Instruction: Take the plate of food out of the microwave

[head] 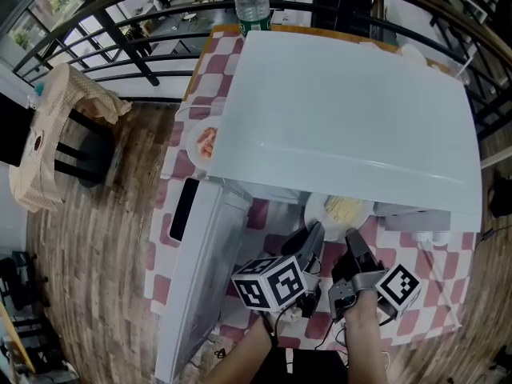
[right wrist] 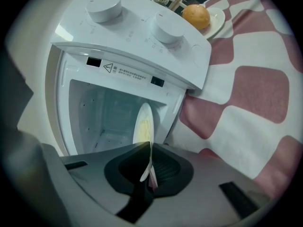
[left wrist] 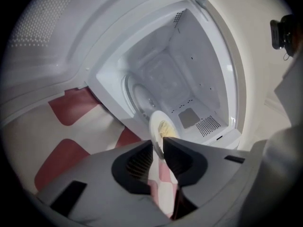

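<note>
Left gripper [left wrist: 160,145] and right gripper [right wrist: 149,148] jaws each clamp the plate [right wrist: 143,122] rim between them; uneven pulling could tip it, spilling food [left wrist: 166,127].

White box microwave [head: 352,102] on red-checked cloth table [head: 448,277]; round white plate w/ food [head: 344,208] at its open front; clear plastic bottle [head: 252,2] behind.

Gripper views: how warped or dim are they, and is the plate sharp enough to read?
Left gripper view: strong fisheye warp, dark corners, plate soft but readable against the bright microwave cavity. Right gripper view: same warp, plate edge-on, slightly blurred. Head view: even daylight, edges bowed, no harsh glare.
</note>
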The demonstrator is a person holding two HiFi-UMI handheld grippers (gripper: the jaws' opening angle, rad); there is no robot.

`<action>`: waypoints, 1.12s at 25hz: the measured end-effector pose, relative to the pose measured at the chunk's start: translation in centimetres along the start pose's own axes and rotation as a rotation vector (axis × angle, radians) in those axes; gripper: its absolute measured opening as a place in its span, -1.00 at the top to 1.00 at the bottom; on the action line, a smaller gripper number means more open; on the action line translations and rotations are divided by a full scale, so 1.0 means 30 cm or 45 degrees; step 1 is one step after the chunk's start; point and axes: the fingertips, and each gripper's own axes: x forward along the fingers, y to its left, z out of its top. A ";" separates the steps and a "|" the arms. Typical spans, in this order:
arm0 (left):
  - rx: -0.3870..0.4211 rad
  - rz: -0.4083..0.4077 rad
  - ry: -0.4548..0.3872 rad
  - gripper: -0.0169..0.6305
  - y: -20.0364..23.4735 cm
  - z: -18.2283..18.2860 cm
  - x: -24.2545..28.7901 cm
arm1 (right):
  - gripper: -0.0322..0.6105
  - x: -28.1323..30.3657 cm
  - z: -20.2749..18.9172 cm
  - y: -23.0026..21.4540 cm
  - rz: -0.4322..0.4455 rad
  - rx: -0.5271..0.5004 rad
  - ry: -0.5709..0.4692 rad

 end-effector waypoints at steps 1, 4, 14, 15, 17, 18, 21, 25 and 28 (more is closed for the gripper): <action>0.014 0.001 -0.003 0.65 -0.004 -0.002 -0.005 | 0.85 -0.004 -0.001 -0.001 -0.003 -0.002 -0.001; 0.033 -0.001 -0.016 0.65 -0.011 -0.008 -0.021 | 0.85 -0.014 -0.011 0.005 0.010 0.008 -0.004; 0.116 -0.035 -0.055 0.64 -0.050 -0.030 -0.119 | 0.84 -0.093 -0.064 0.023 0.044 -0.011 -0.003; 0.117 -0.038 -0.061 0.64 -0.056 -0.033 -0.131 | 0.84 -0.103 -0.069 0.027 0.049 -0.015 -0.005; 0.110 -0.046 -0.069 0.64 -0.066 -0.039 -0.157 | 0.84 -0.125 -0.081 0.035 0.058 -0.017 -0.009; 0.106 -0.050 -0.072 0.64 -0.071 -0.043 -0.171 | 0.84 -0.138 -0.088 0.039 0.063 -0.017 -0.011; 0.105 -0.063 -0.077 0.64 -0.086 -0.054 -0.212 | 0.85 -0.176 -0.110 0.047 0.076 -0.014 -0.021; 0.114 -0.088 -0.072 0.64 -0.102 -0.070 -0.255 | 0.85 -0.223 -0.137 0.052 0.079 0.002 -0.046; 0.116 -0.105 -0.066 0.64 -0.114 -0.083 -0.279 | 0.85 -0.253 -0.150 0.055 0.089 -0.001 -0.070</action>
